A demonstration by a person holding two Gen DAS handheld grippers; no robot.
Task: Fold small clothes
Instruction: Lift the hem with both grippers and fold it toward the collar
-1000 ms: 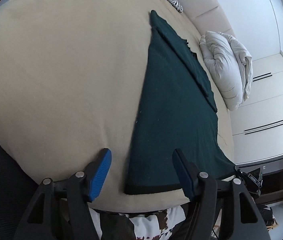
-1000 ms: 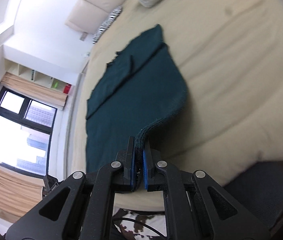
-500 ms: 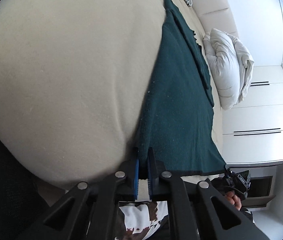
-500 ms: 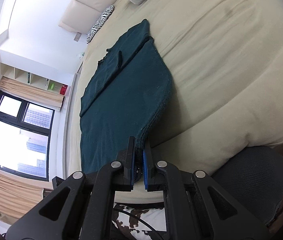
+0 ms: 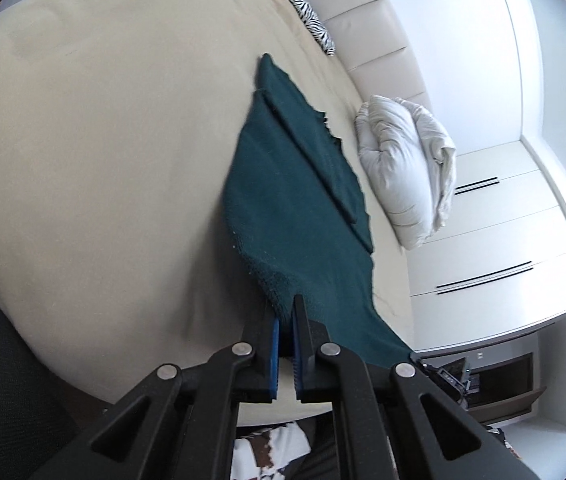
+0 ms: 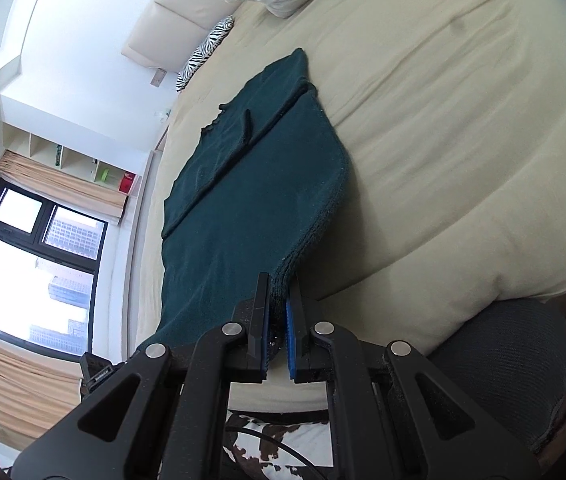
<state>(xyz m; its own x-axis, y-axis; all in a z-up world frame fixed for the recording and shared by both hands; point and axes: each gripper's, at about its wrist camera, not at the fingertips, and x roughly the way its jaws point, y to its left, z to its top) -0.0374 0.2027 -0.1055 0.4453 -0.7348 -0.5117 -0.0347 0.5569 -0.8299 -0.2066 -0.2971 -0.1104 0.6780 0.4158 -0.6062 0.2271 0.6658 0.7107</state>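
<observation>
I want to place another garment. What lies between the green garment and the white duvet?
Only bare beige sheet separates the green garment from the white duvet, seen in the left wrist view.

Garment [image 5: 291, 200] dark teal, plain. Bed sheet [image 5: 103, 140] cream-beige. Small cushion [image 5: 309, 12] black-white zebra stripe. Duvet bundle [image 5: 403, 168] white. Left claw [image 5: 285, 322] and right claw [image 6: 278, 300] black, pads blue. Curtain [image 6: 59, 178] tan.

Bed [image 5: 103, 140] in cream sheet spread ahead of left claw [image 5: 286, 320]. Dark green garment [image 5: 295, 208] lay on it, running away from claw. White duvet [image 5: 403, 172] bundled farther right; zebra-print pillow [image 5: 311, 28] at far end.
</observation>
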